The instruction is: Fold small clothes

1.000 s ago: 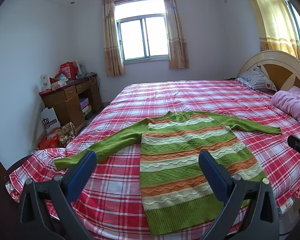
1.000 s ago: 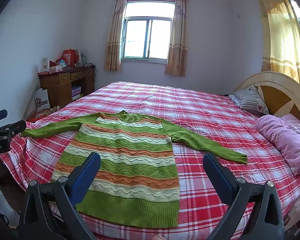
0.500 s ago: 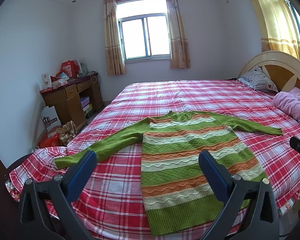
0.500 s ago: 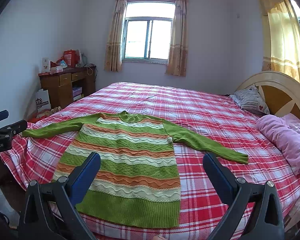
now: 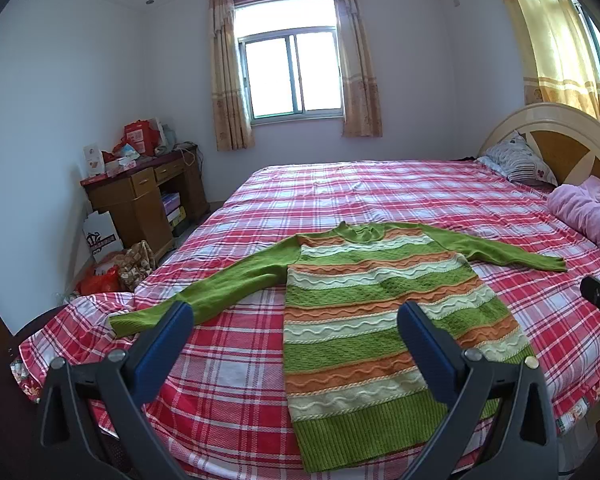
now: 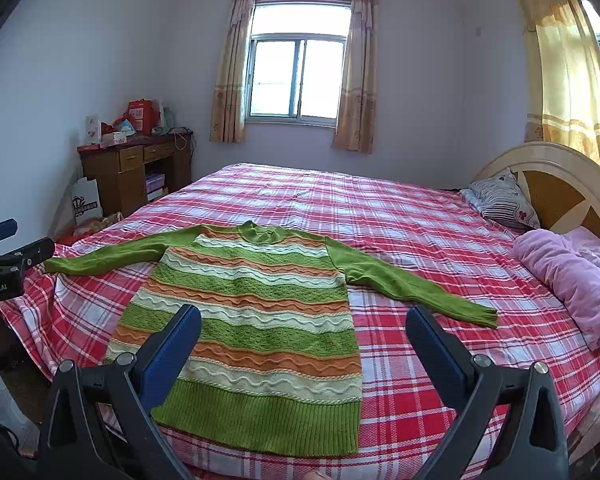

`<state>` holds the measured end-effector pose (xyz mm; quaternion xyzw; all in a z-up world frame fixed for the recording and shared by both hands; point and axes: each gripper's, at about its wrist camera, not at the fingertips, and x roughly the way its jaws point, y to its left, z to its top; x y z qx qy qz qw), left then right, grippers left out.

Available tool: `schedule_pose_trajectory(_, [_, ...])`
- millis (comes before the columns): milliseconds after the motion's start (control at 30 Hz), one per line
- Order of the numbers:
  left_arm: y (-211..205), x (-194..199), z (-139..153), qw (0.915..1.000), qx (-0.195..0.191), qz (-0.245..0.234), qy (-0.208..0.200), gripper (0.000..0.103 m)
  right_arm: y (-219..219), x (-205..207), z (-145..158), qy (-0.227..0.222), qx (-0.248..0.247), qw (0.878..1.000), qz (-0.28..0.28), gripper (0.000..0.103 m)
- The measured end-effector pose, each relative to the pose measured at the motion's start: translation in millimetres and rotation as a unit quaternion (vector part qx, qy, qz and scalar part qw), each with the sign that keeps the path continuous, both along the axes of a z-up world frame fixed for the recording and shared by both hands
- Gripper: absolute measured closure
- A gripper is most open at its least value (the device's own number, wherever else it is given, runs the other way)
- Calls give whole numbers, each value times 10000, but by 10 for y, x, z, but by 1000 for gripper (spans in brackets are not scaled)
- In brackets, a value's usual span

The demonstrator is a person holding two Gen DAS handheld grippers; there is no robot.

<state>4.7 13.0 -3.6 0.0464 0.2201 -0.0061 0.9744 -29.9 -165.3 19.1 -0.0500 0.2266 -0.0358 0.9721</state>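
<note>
A green, orange and cream striped sweater [image 5: 384, 320] lies flat on the red plaid bed [image 5: 360, 192], sleeves spread out, hem toward me; it also shows in the right wrist view [image 6: 252, 320]. My left gripper [image 5: 294, 334] is open and empty, held above the bed's near edge, over the left sleeve and hem side. My right gripper [image 6: 304, 336] is open and empty, held above the sweater's lower right part. Each gripper shows at the other view's edge.
A pink blanket [image 6: 572, 280] and a striped pillow [image 6: 504, 204] lie by the wooden headboard [image 6: 556, 188] at right. A wooden desk [image 5: 140, 196] with boxes and bags stands left of the bed. A window with curtains is at the back.
Both views have shifted very slightly; the sweater lies as before and both grippers stay open.
</note>
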Motion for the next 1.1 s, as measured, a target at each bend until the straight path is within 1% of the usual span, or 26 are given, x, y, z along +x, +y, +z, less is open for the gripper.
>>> schedule_pose_trajectory(867, [64,22,-10,10000,-6,29,36,0,20,0,-13,-8,2,10000,9,1])
schedule_pose_trajectory(1100, [86,62,-67,9999,8,52,92,0,-2,40,-75,15,14,10000,32,1])
